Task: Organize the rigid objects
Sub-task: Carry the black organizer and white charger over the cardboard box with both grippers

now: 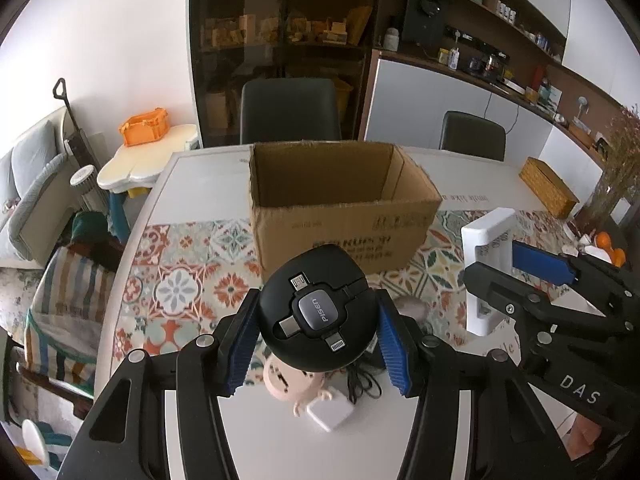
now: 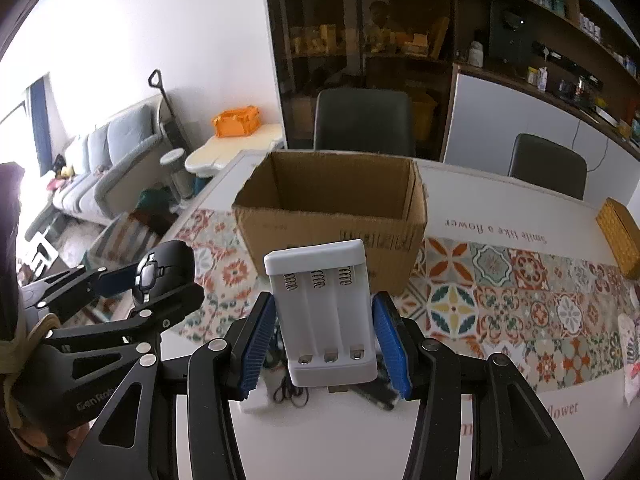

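Between blue pads of left gripper [image 1: 318, 330]: round black cable adapter [image 1: 318, 312], PISEN hub on top w/ four plugs sticking out, clamped on both sides, held off table [image 1: 200, 176]. Right gripper [image 2: 326, 338]: clamped on white battery charger [image 2: 324, 312], three empty slots w/ springs at far end, held upright-ish, also off table. Both held just near side of open cardboard box [image 1: 340, 200], charger to right of adapter. Box upright on patterned tile mat [image 2: 520, 280], no flaps, inside looks empty as far as visible. Under left gripper on table: pink plug-like item [image 1: 294, 384], small white square block [image 1: 330, 412], tangle of black cable [image 1: 362, 386], close together. Far right on table: yellow woven box [image 1: 548, 188]. Beyond table: two dark chairs [image 1: 290, 110].
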Demonstrator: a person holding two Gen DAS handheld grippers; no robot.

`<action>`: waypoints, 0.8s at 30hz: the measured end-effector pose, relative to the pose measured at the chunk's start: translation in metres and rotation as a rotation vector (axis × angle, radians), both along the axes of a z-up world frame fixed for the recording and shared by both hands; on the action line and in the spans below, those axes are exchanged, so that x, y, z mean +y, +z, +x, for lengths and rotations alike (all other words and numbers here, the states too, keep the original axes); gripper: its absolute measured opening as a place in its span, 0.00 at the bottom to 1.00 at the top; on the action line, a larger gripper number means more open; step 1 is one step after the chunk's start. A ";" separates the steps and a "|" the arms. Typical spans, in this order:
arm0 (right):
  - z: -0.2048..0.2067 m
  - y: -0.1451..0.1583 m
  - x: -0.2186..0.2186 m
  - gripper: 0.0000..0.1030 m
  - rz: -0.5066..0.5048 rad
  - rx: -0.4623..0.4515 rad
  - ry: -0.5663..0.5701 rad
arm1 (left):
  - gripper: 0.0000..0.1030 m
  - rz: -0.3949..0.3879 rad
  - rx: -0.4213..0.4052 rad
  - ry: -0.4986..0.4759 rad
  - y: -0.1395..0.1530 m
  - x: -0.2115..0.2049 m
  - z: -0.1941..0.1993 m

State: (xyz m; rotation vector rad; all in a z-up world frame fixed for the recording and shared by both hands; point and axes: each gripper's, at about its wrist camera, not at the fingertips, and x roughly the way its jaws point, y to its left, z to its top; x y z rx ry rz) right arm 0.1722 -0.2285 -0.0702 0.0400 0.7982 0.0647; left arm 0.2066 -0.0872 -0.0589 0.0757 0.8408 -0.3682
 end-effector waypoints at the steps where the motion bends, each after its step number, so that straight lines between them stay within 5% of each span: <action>1: 0.003 0.001 -0.001 0.49 0.003 -0.004 -0.002 | 0.53 -0.001 0.000 0.000 0.002 -0.001 0.003; 24: 0.092 0.027 -0.022 0.49 0.076 -0.019 -0.028 | 0.53 0.016 -0.051 -0.002 0.041 -0.023 0.089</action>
